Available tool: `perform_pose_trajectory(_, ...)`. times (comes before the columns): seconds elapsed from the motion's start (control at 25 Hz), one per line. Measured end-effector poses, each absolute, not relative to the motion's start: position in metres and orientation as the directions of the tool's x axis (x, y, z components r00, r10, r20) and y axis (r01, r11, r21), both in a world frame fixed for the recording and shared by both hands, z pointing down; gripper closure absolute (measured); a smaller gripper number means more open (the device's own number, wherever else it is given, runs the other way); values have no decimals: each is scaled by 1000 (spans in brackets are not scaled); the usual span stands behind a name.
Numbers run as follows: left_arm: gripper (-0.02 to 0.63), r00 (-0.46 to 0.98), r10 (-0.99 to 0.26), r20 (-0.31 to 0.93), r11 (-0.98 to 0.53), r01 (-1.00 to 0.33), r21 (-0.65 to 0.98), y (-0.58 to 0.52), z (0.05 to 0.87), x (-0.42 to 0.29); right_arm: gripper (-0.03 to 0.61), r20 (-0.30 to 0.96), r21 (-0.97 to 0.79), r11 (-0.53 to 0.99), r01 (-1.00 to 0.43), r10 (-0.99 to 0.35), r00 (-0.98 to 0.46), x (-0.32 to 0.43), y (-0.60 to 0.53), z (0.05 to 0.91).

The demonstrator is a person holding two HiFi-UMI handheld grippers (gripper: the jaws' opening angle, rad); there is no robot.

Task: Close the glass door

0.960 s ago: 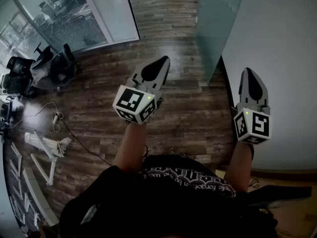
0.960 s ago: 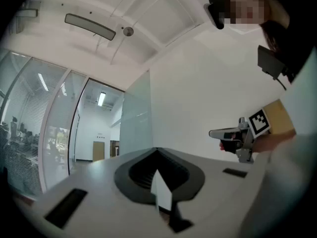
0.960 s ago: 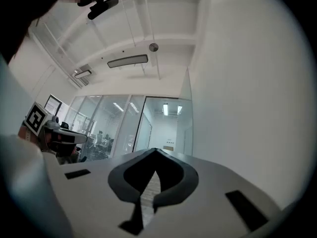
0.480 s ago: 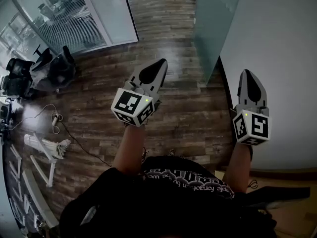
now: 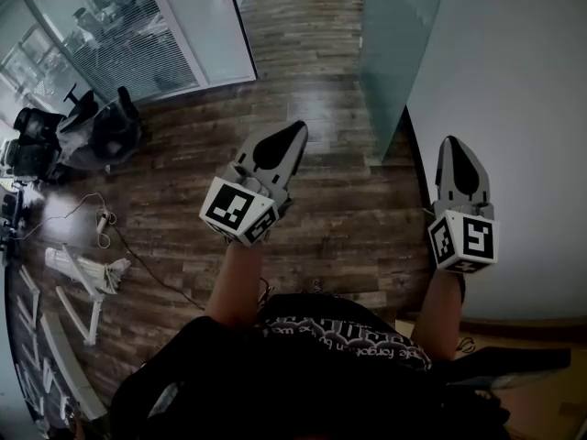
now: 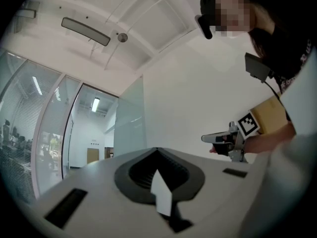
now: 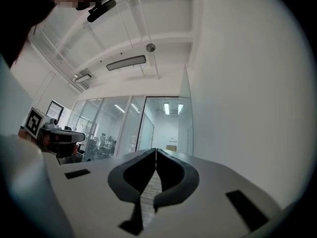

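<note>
We're short of the glass door (image 5: 404, 35), a frosted panel ahead that meets the white wall (image 5: 523, 108) on its right side. Its lower edge comes down to the wood floor (image 5: 348, 218).

The right gripper (image 5: 453, 143) hangs near the door's near edge but clear of it, close to the wall beside the door. Its fingers are pressed together w/ nothing btw them. The left gripper (image 5: 298, 128) is further from the door, out over open floor on the door's free side, fingers likewise closed & empty. Both point toward the door, tipped a little up. Well away from the door, across the floor, office chairs (image 5: 87, 126) sit by a glazed partition (image 5: 138, 35), not in our way.

Task prob. hasn't begun: the door looks open & nothing touches it. No handle shows in any view, & we can't tell if it swings or slides. So 1st job is to step closer & find the handle, hinge or rail.

To do it well:
- Keep fingers closed & lay their flat side, not the tips, on the door's free edge or handle w/ light pressure. Hard tips on glass likely slip.
- Lead w/ the right gripper, as it's nearer. The left can steady the panel.
- Move the door slow & even, & ease off before the frame so it doesn't slam.
- Keep fingers out of the gap btw door & wall.
</note>
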State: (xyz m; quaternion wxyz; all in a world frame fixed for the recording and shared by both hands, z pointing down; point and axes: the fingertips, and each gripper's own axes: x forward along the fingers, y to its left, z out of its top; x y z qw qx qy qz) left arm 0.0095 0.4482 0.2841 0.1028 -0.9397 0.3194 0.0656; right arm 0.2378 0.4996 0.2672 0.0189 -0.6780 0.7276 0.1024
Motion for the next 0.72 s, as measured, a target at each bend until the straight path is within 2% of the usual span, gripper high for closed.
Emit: perform_pose_trajectory(0.72, 612, 723, -657, -212, -743, -670, 16, 457, 303, 42, 574, -96, 98, 109, -989, -988, -118, 295, 498, 300)
